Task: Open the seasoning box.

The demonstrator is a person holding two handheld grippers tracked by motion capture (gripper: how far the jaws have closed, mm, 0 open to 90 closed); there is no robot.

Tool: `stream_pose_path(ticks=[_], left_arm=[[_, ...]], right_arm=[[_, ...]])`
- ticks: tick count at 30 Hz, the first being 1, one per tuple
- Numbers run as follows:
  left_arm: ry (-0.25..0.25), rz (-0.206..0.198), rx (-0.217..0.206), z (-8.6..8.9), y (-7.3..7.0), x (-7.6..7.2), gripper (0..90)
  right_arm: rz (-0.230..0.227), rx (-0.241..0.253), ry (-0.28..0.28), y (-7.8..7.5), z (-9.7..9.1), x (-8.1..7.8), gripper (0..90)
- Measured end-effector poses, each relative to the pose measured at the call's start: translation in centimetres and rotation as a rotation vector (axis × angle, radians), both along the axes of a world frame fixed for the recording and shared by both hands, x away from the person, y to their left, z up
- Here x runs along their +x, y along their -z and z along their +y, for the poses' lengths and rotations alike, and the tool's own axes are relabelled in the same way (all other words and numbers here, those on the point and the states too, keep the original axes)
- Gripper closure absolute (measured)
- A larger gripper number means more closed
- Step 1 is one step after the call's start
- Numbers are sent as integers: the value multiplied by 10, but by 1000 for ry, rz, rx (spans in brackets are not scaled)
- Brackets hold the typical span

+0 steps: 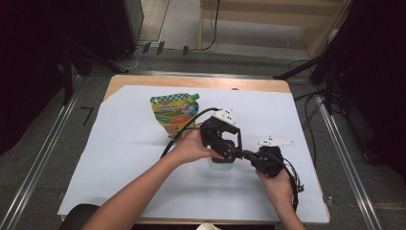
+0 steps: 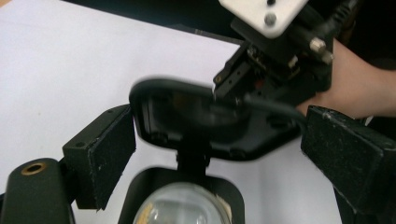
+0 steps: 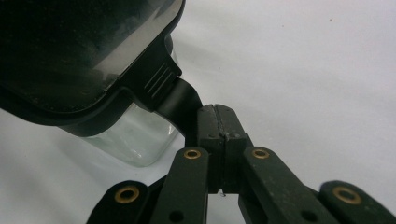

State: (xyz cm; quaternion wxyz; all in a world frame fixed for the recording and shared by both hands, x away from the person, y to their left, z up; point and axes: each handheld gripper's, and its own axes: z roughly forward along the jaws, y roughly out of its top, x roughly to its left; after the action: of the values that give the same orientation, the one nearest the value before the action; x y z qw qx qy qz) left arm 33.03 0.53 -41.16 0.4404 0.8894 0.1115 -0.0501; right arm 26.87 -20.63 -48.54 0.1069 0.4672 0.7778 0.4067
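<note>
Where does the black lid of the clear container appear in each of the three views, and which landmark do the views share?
High view: the black lid lies lower centre, between the two grippers, mostly covered by them.
Left gripper view: it sits centre, between that gripper's open jaws.
Right gripper view: it is at upper left, its tab clamped in the right gripper.
Shared landmark: the white sheet under everything.

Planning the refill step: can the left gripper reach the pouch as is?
Likely yes: the left gripper is open and holds nothing, and the pouch lies just beyond it with no other object between them.
</note>
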Motion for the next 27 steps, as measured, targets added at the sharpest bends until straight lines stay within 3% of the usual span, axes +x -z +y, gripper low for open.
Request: stream_pose_path(ticks=[7, 11, 13, 14, 17, 27], left_arm=[[-19, -8, -5, 22, 2, -2, 180], [-6, 9, -36, 30, 2, 0, 427], [-5, 13, -36, 30, 1, 0, 605], [3, 16, -37, 29, 1, 1, 741], [4, 24, -22, 24, 3, 2, 874], [9, 53, -26, 4, 7, 6, 894]], right_arm=[[-1, -1, 1, 0, 0, 0, 900], [1, -2, 2, 0, 0, 0, 900], [3, -1, 3, 0, 0, 0, 900], [5, 0, 3, 0, 0, 0, 900], [4, 0, 2, 0, 0, 0, 900], [-1, -9, 4, 0, 1, -1, 900]])
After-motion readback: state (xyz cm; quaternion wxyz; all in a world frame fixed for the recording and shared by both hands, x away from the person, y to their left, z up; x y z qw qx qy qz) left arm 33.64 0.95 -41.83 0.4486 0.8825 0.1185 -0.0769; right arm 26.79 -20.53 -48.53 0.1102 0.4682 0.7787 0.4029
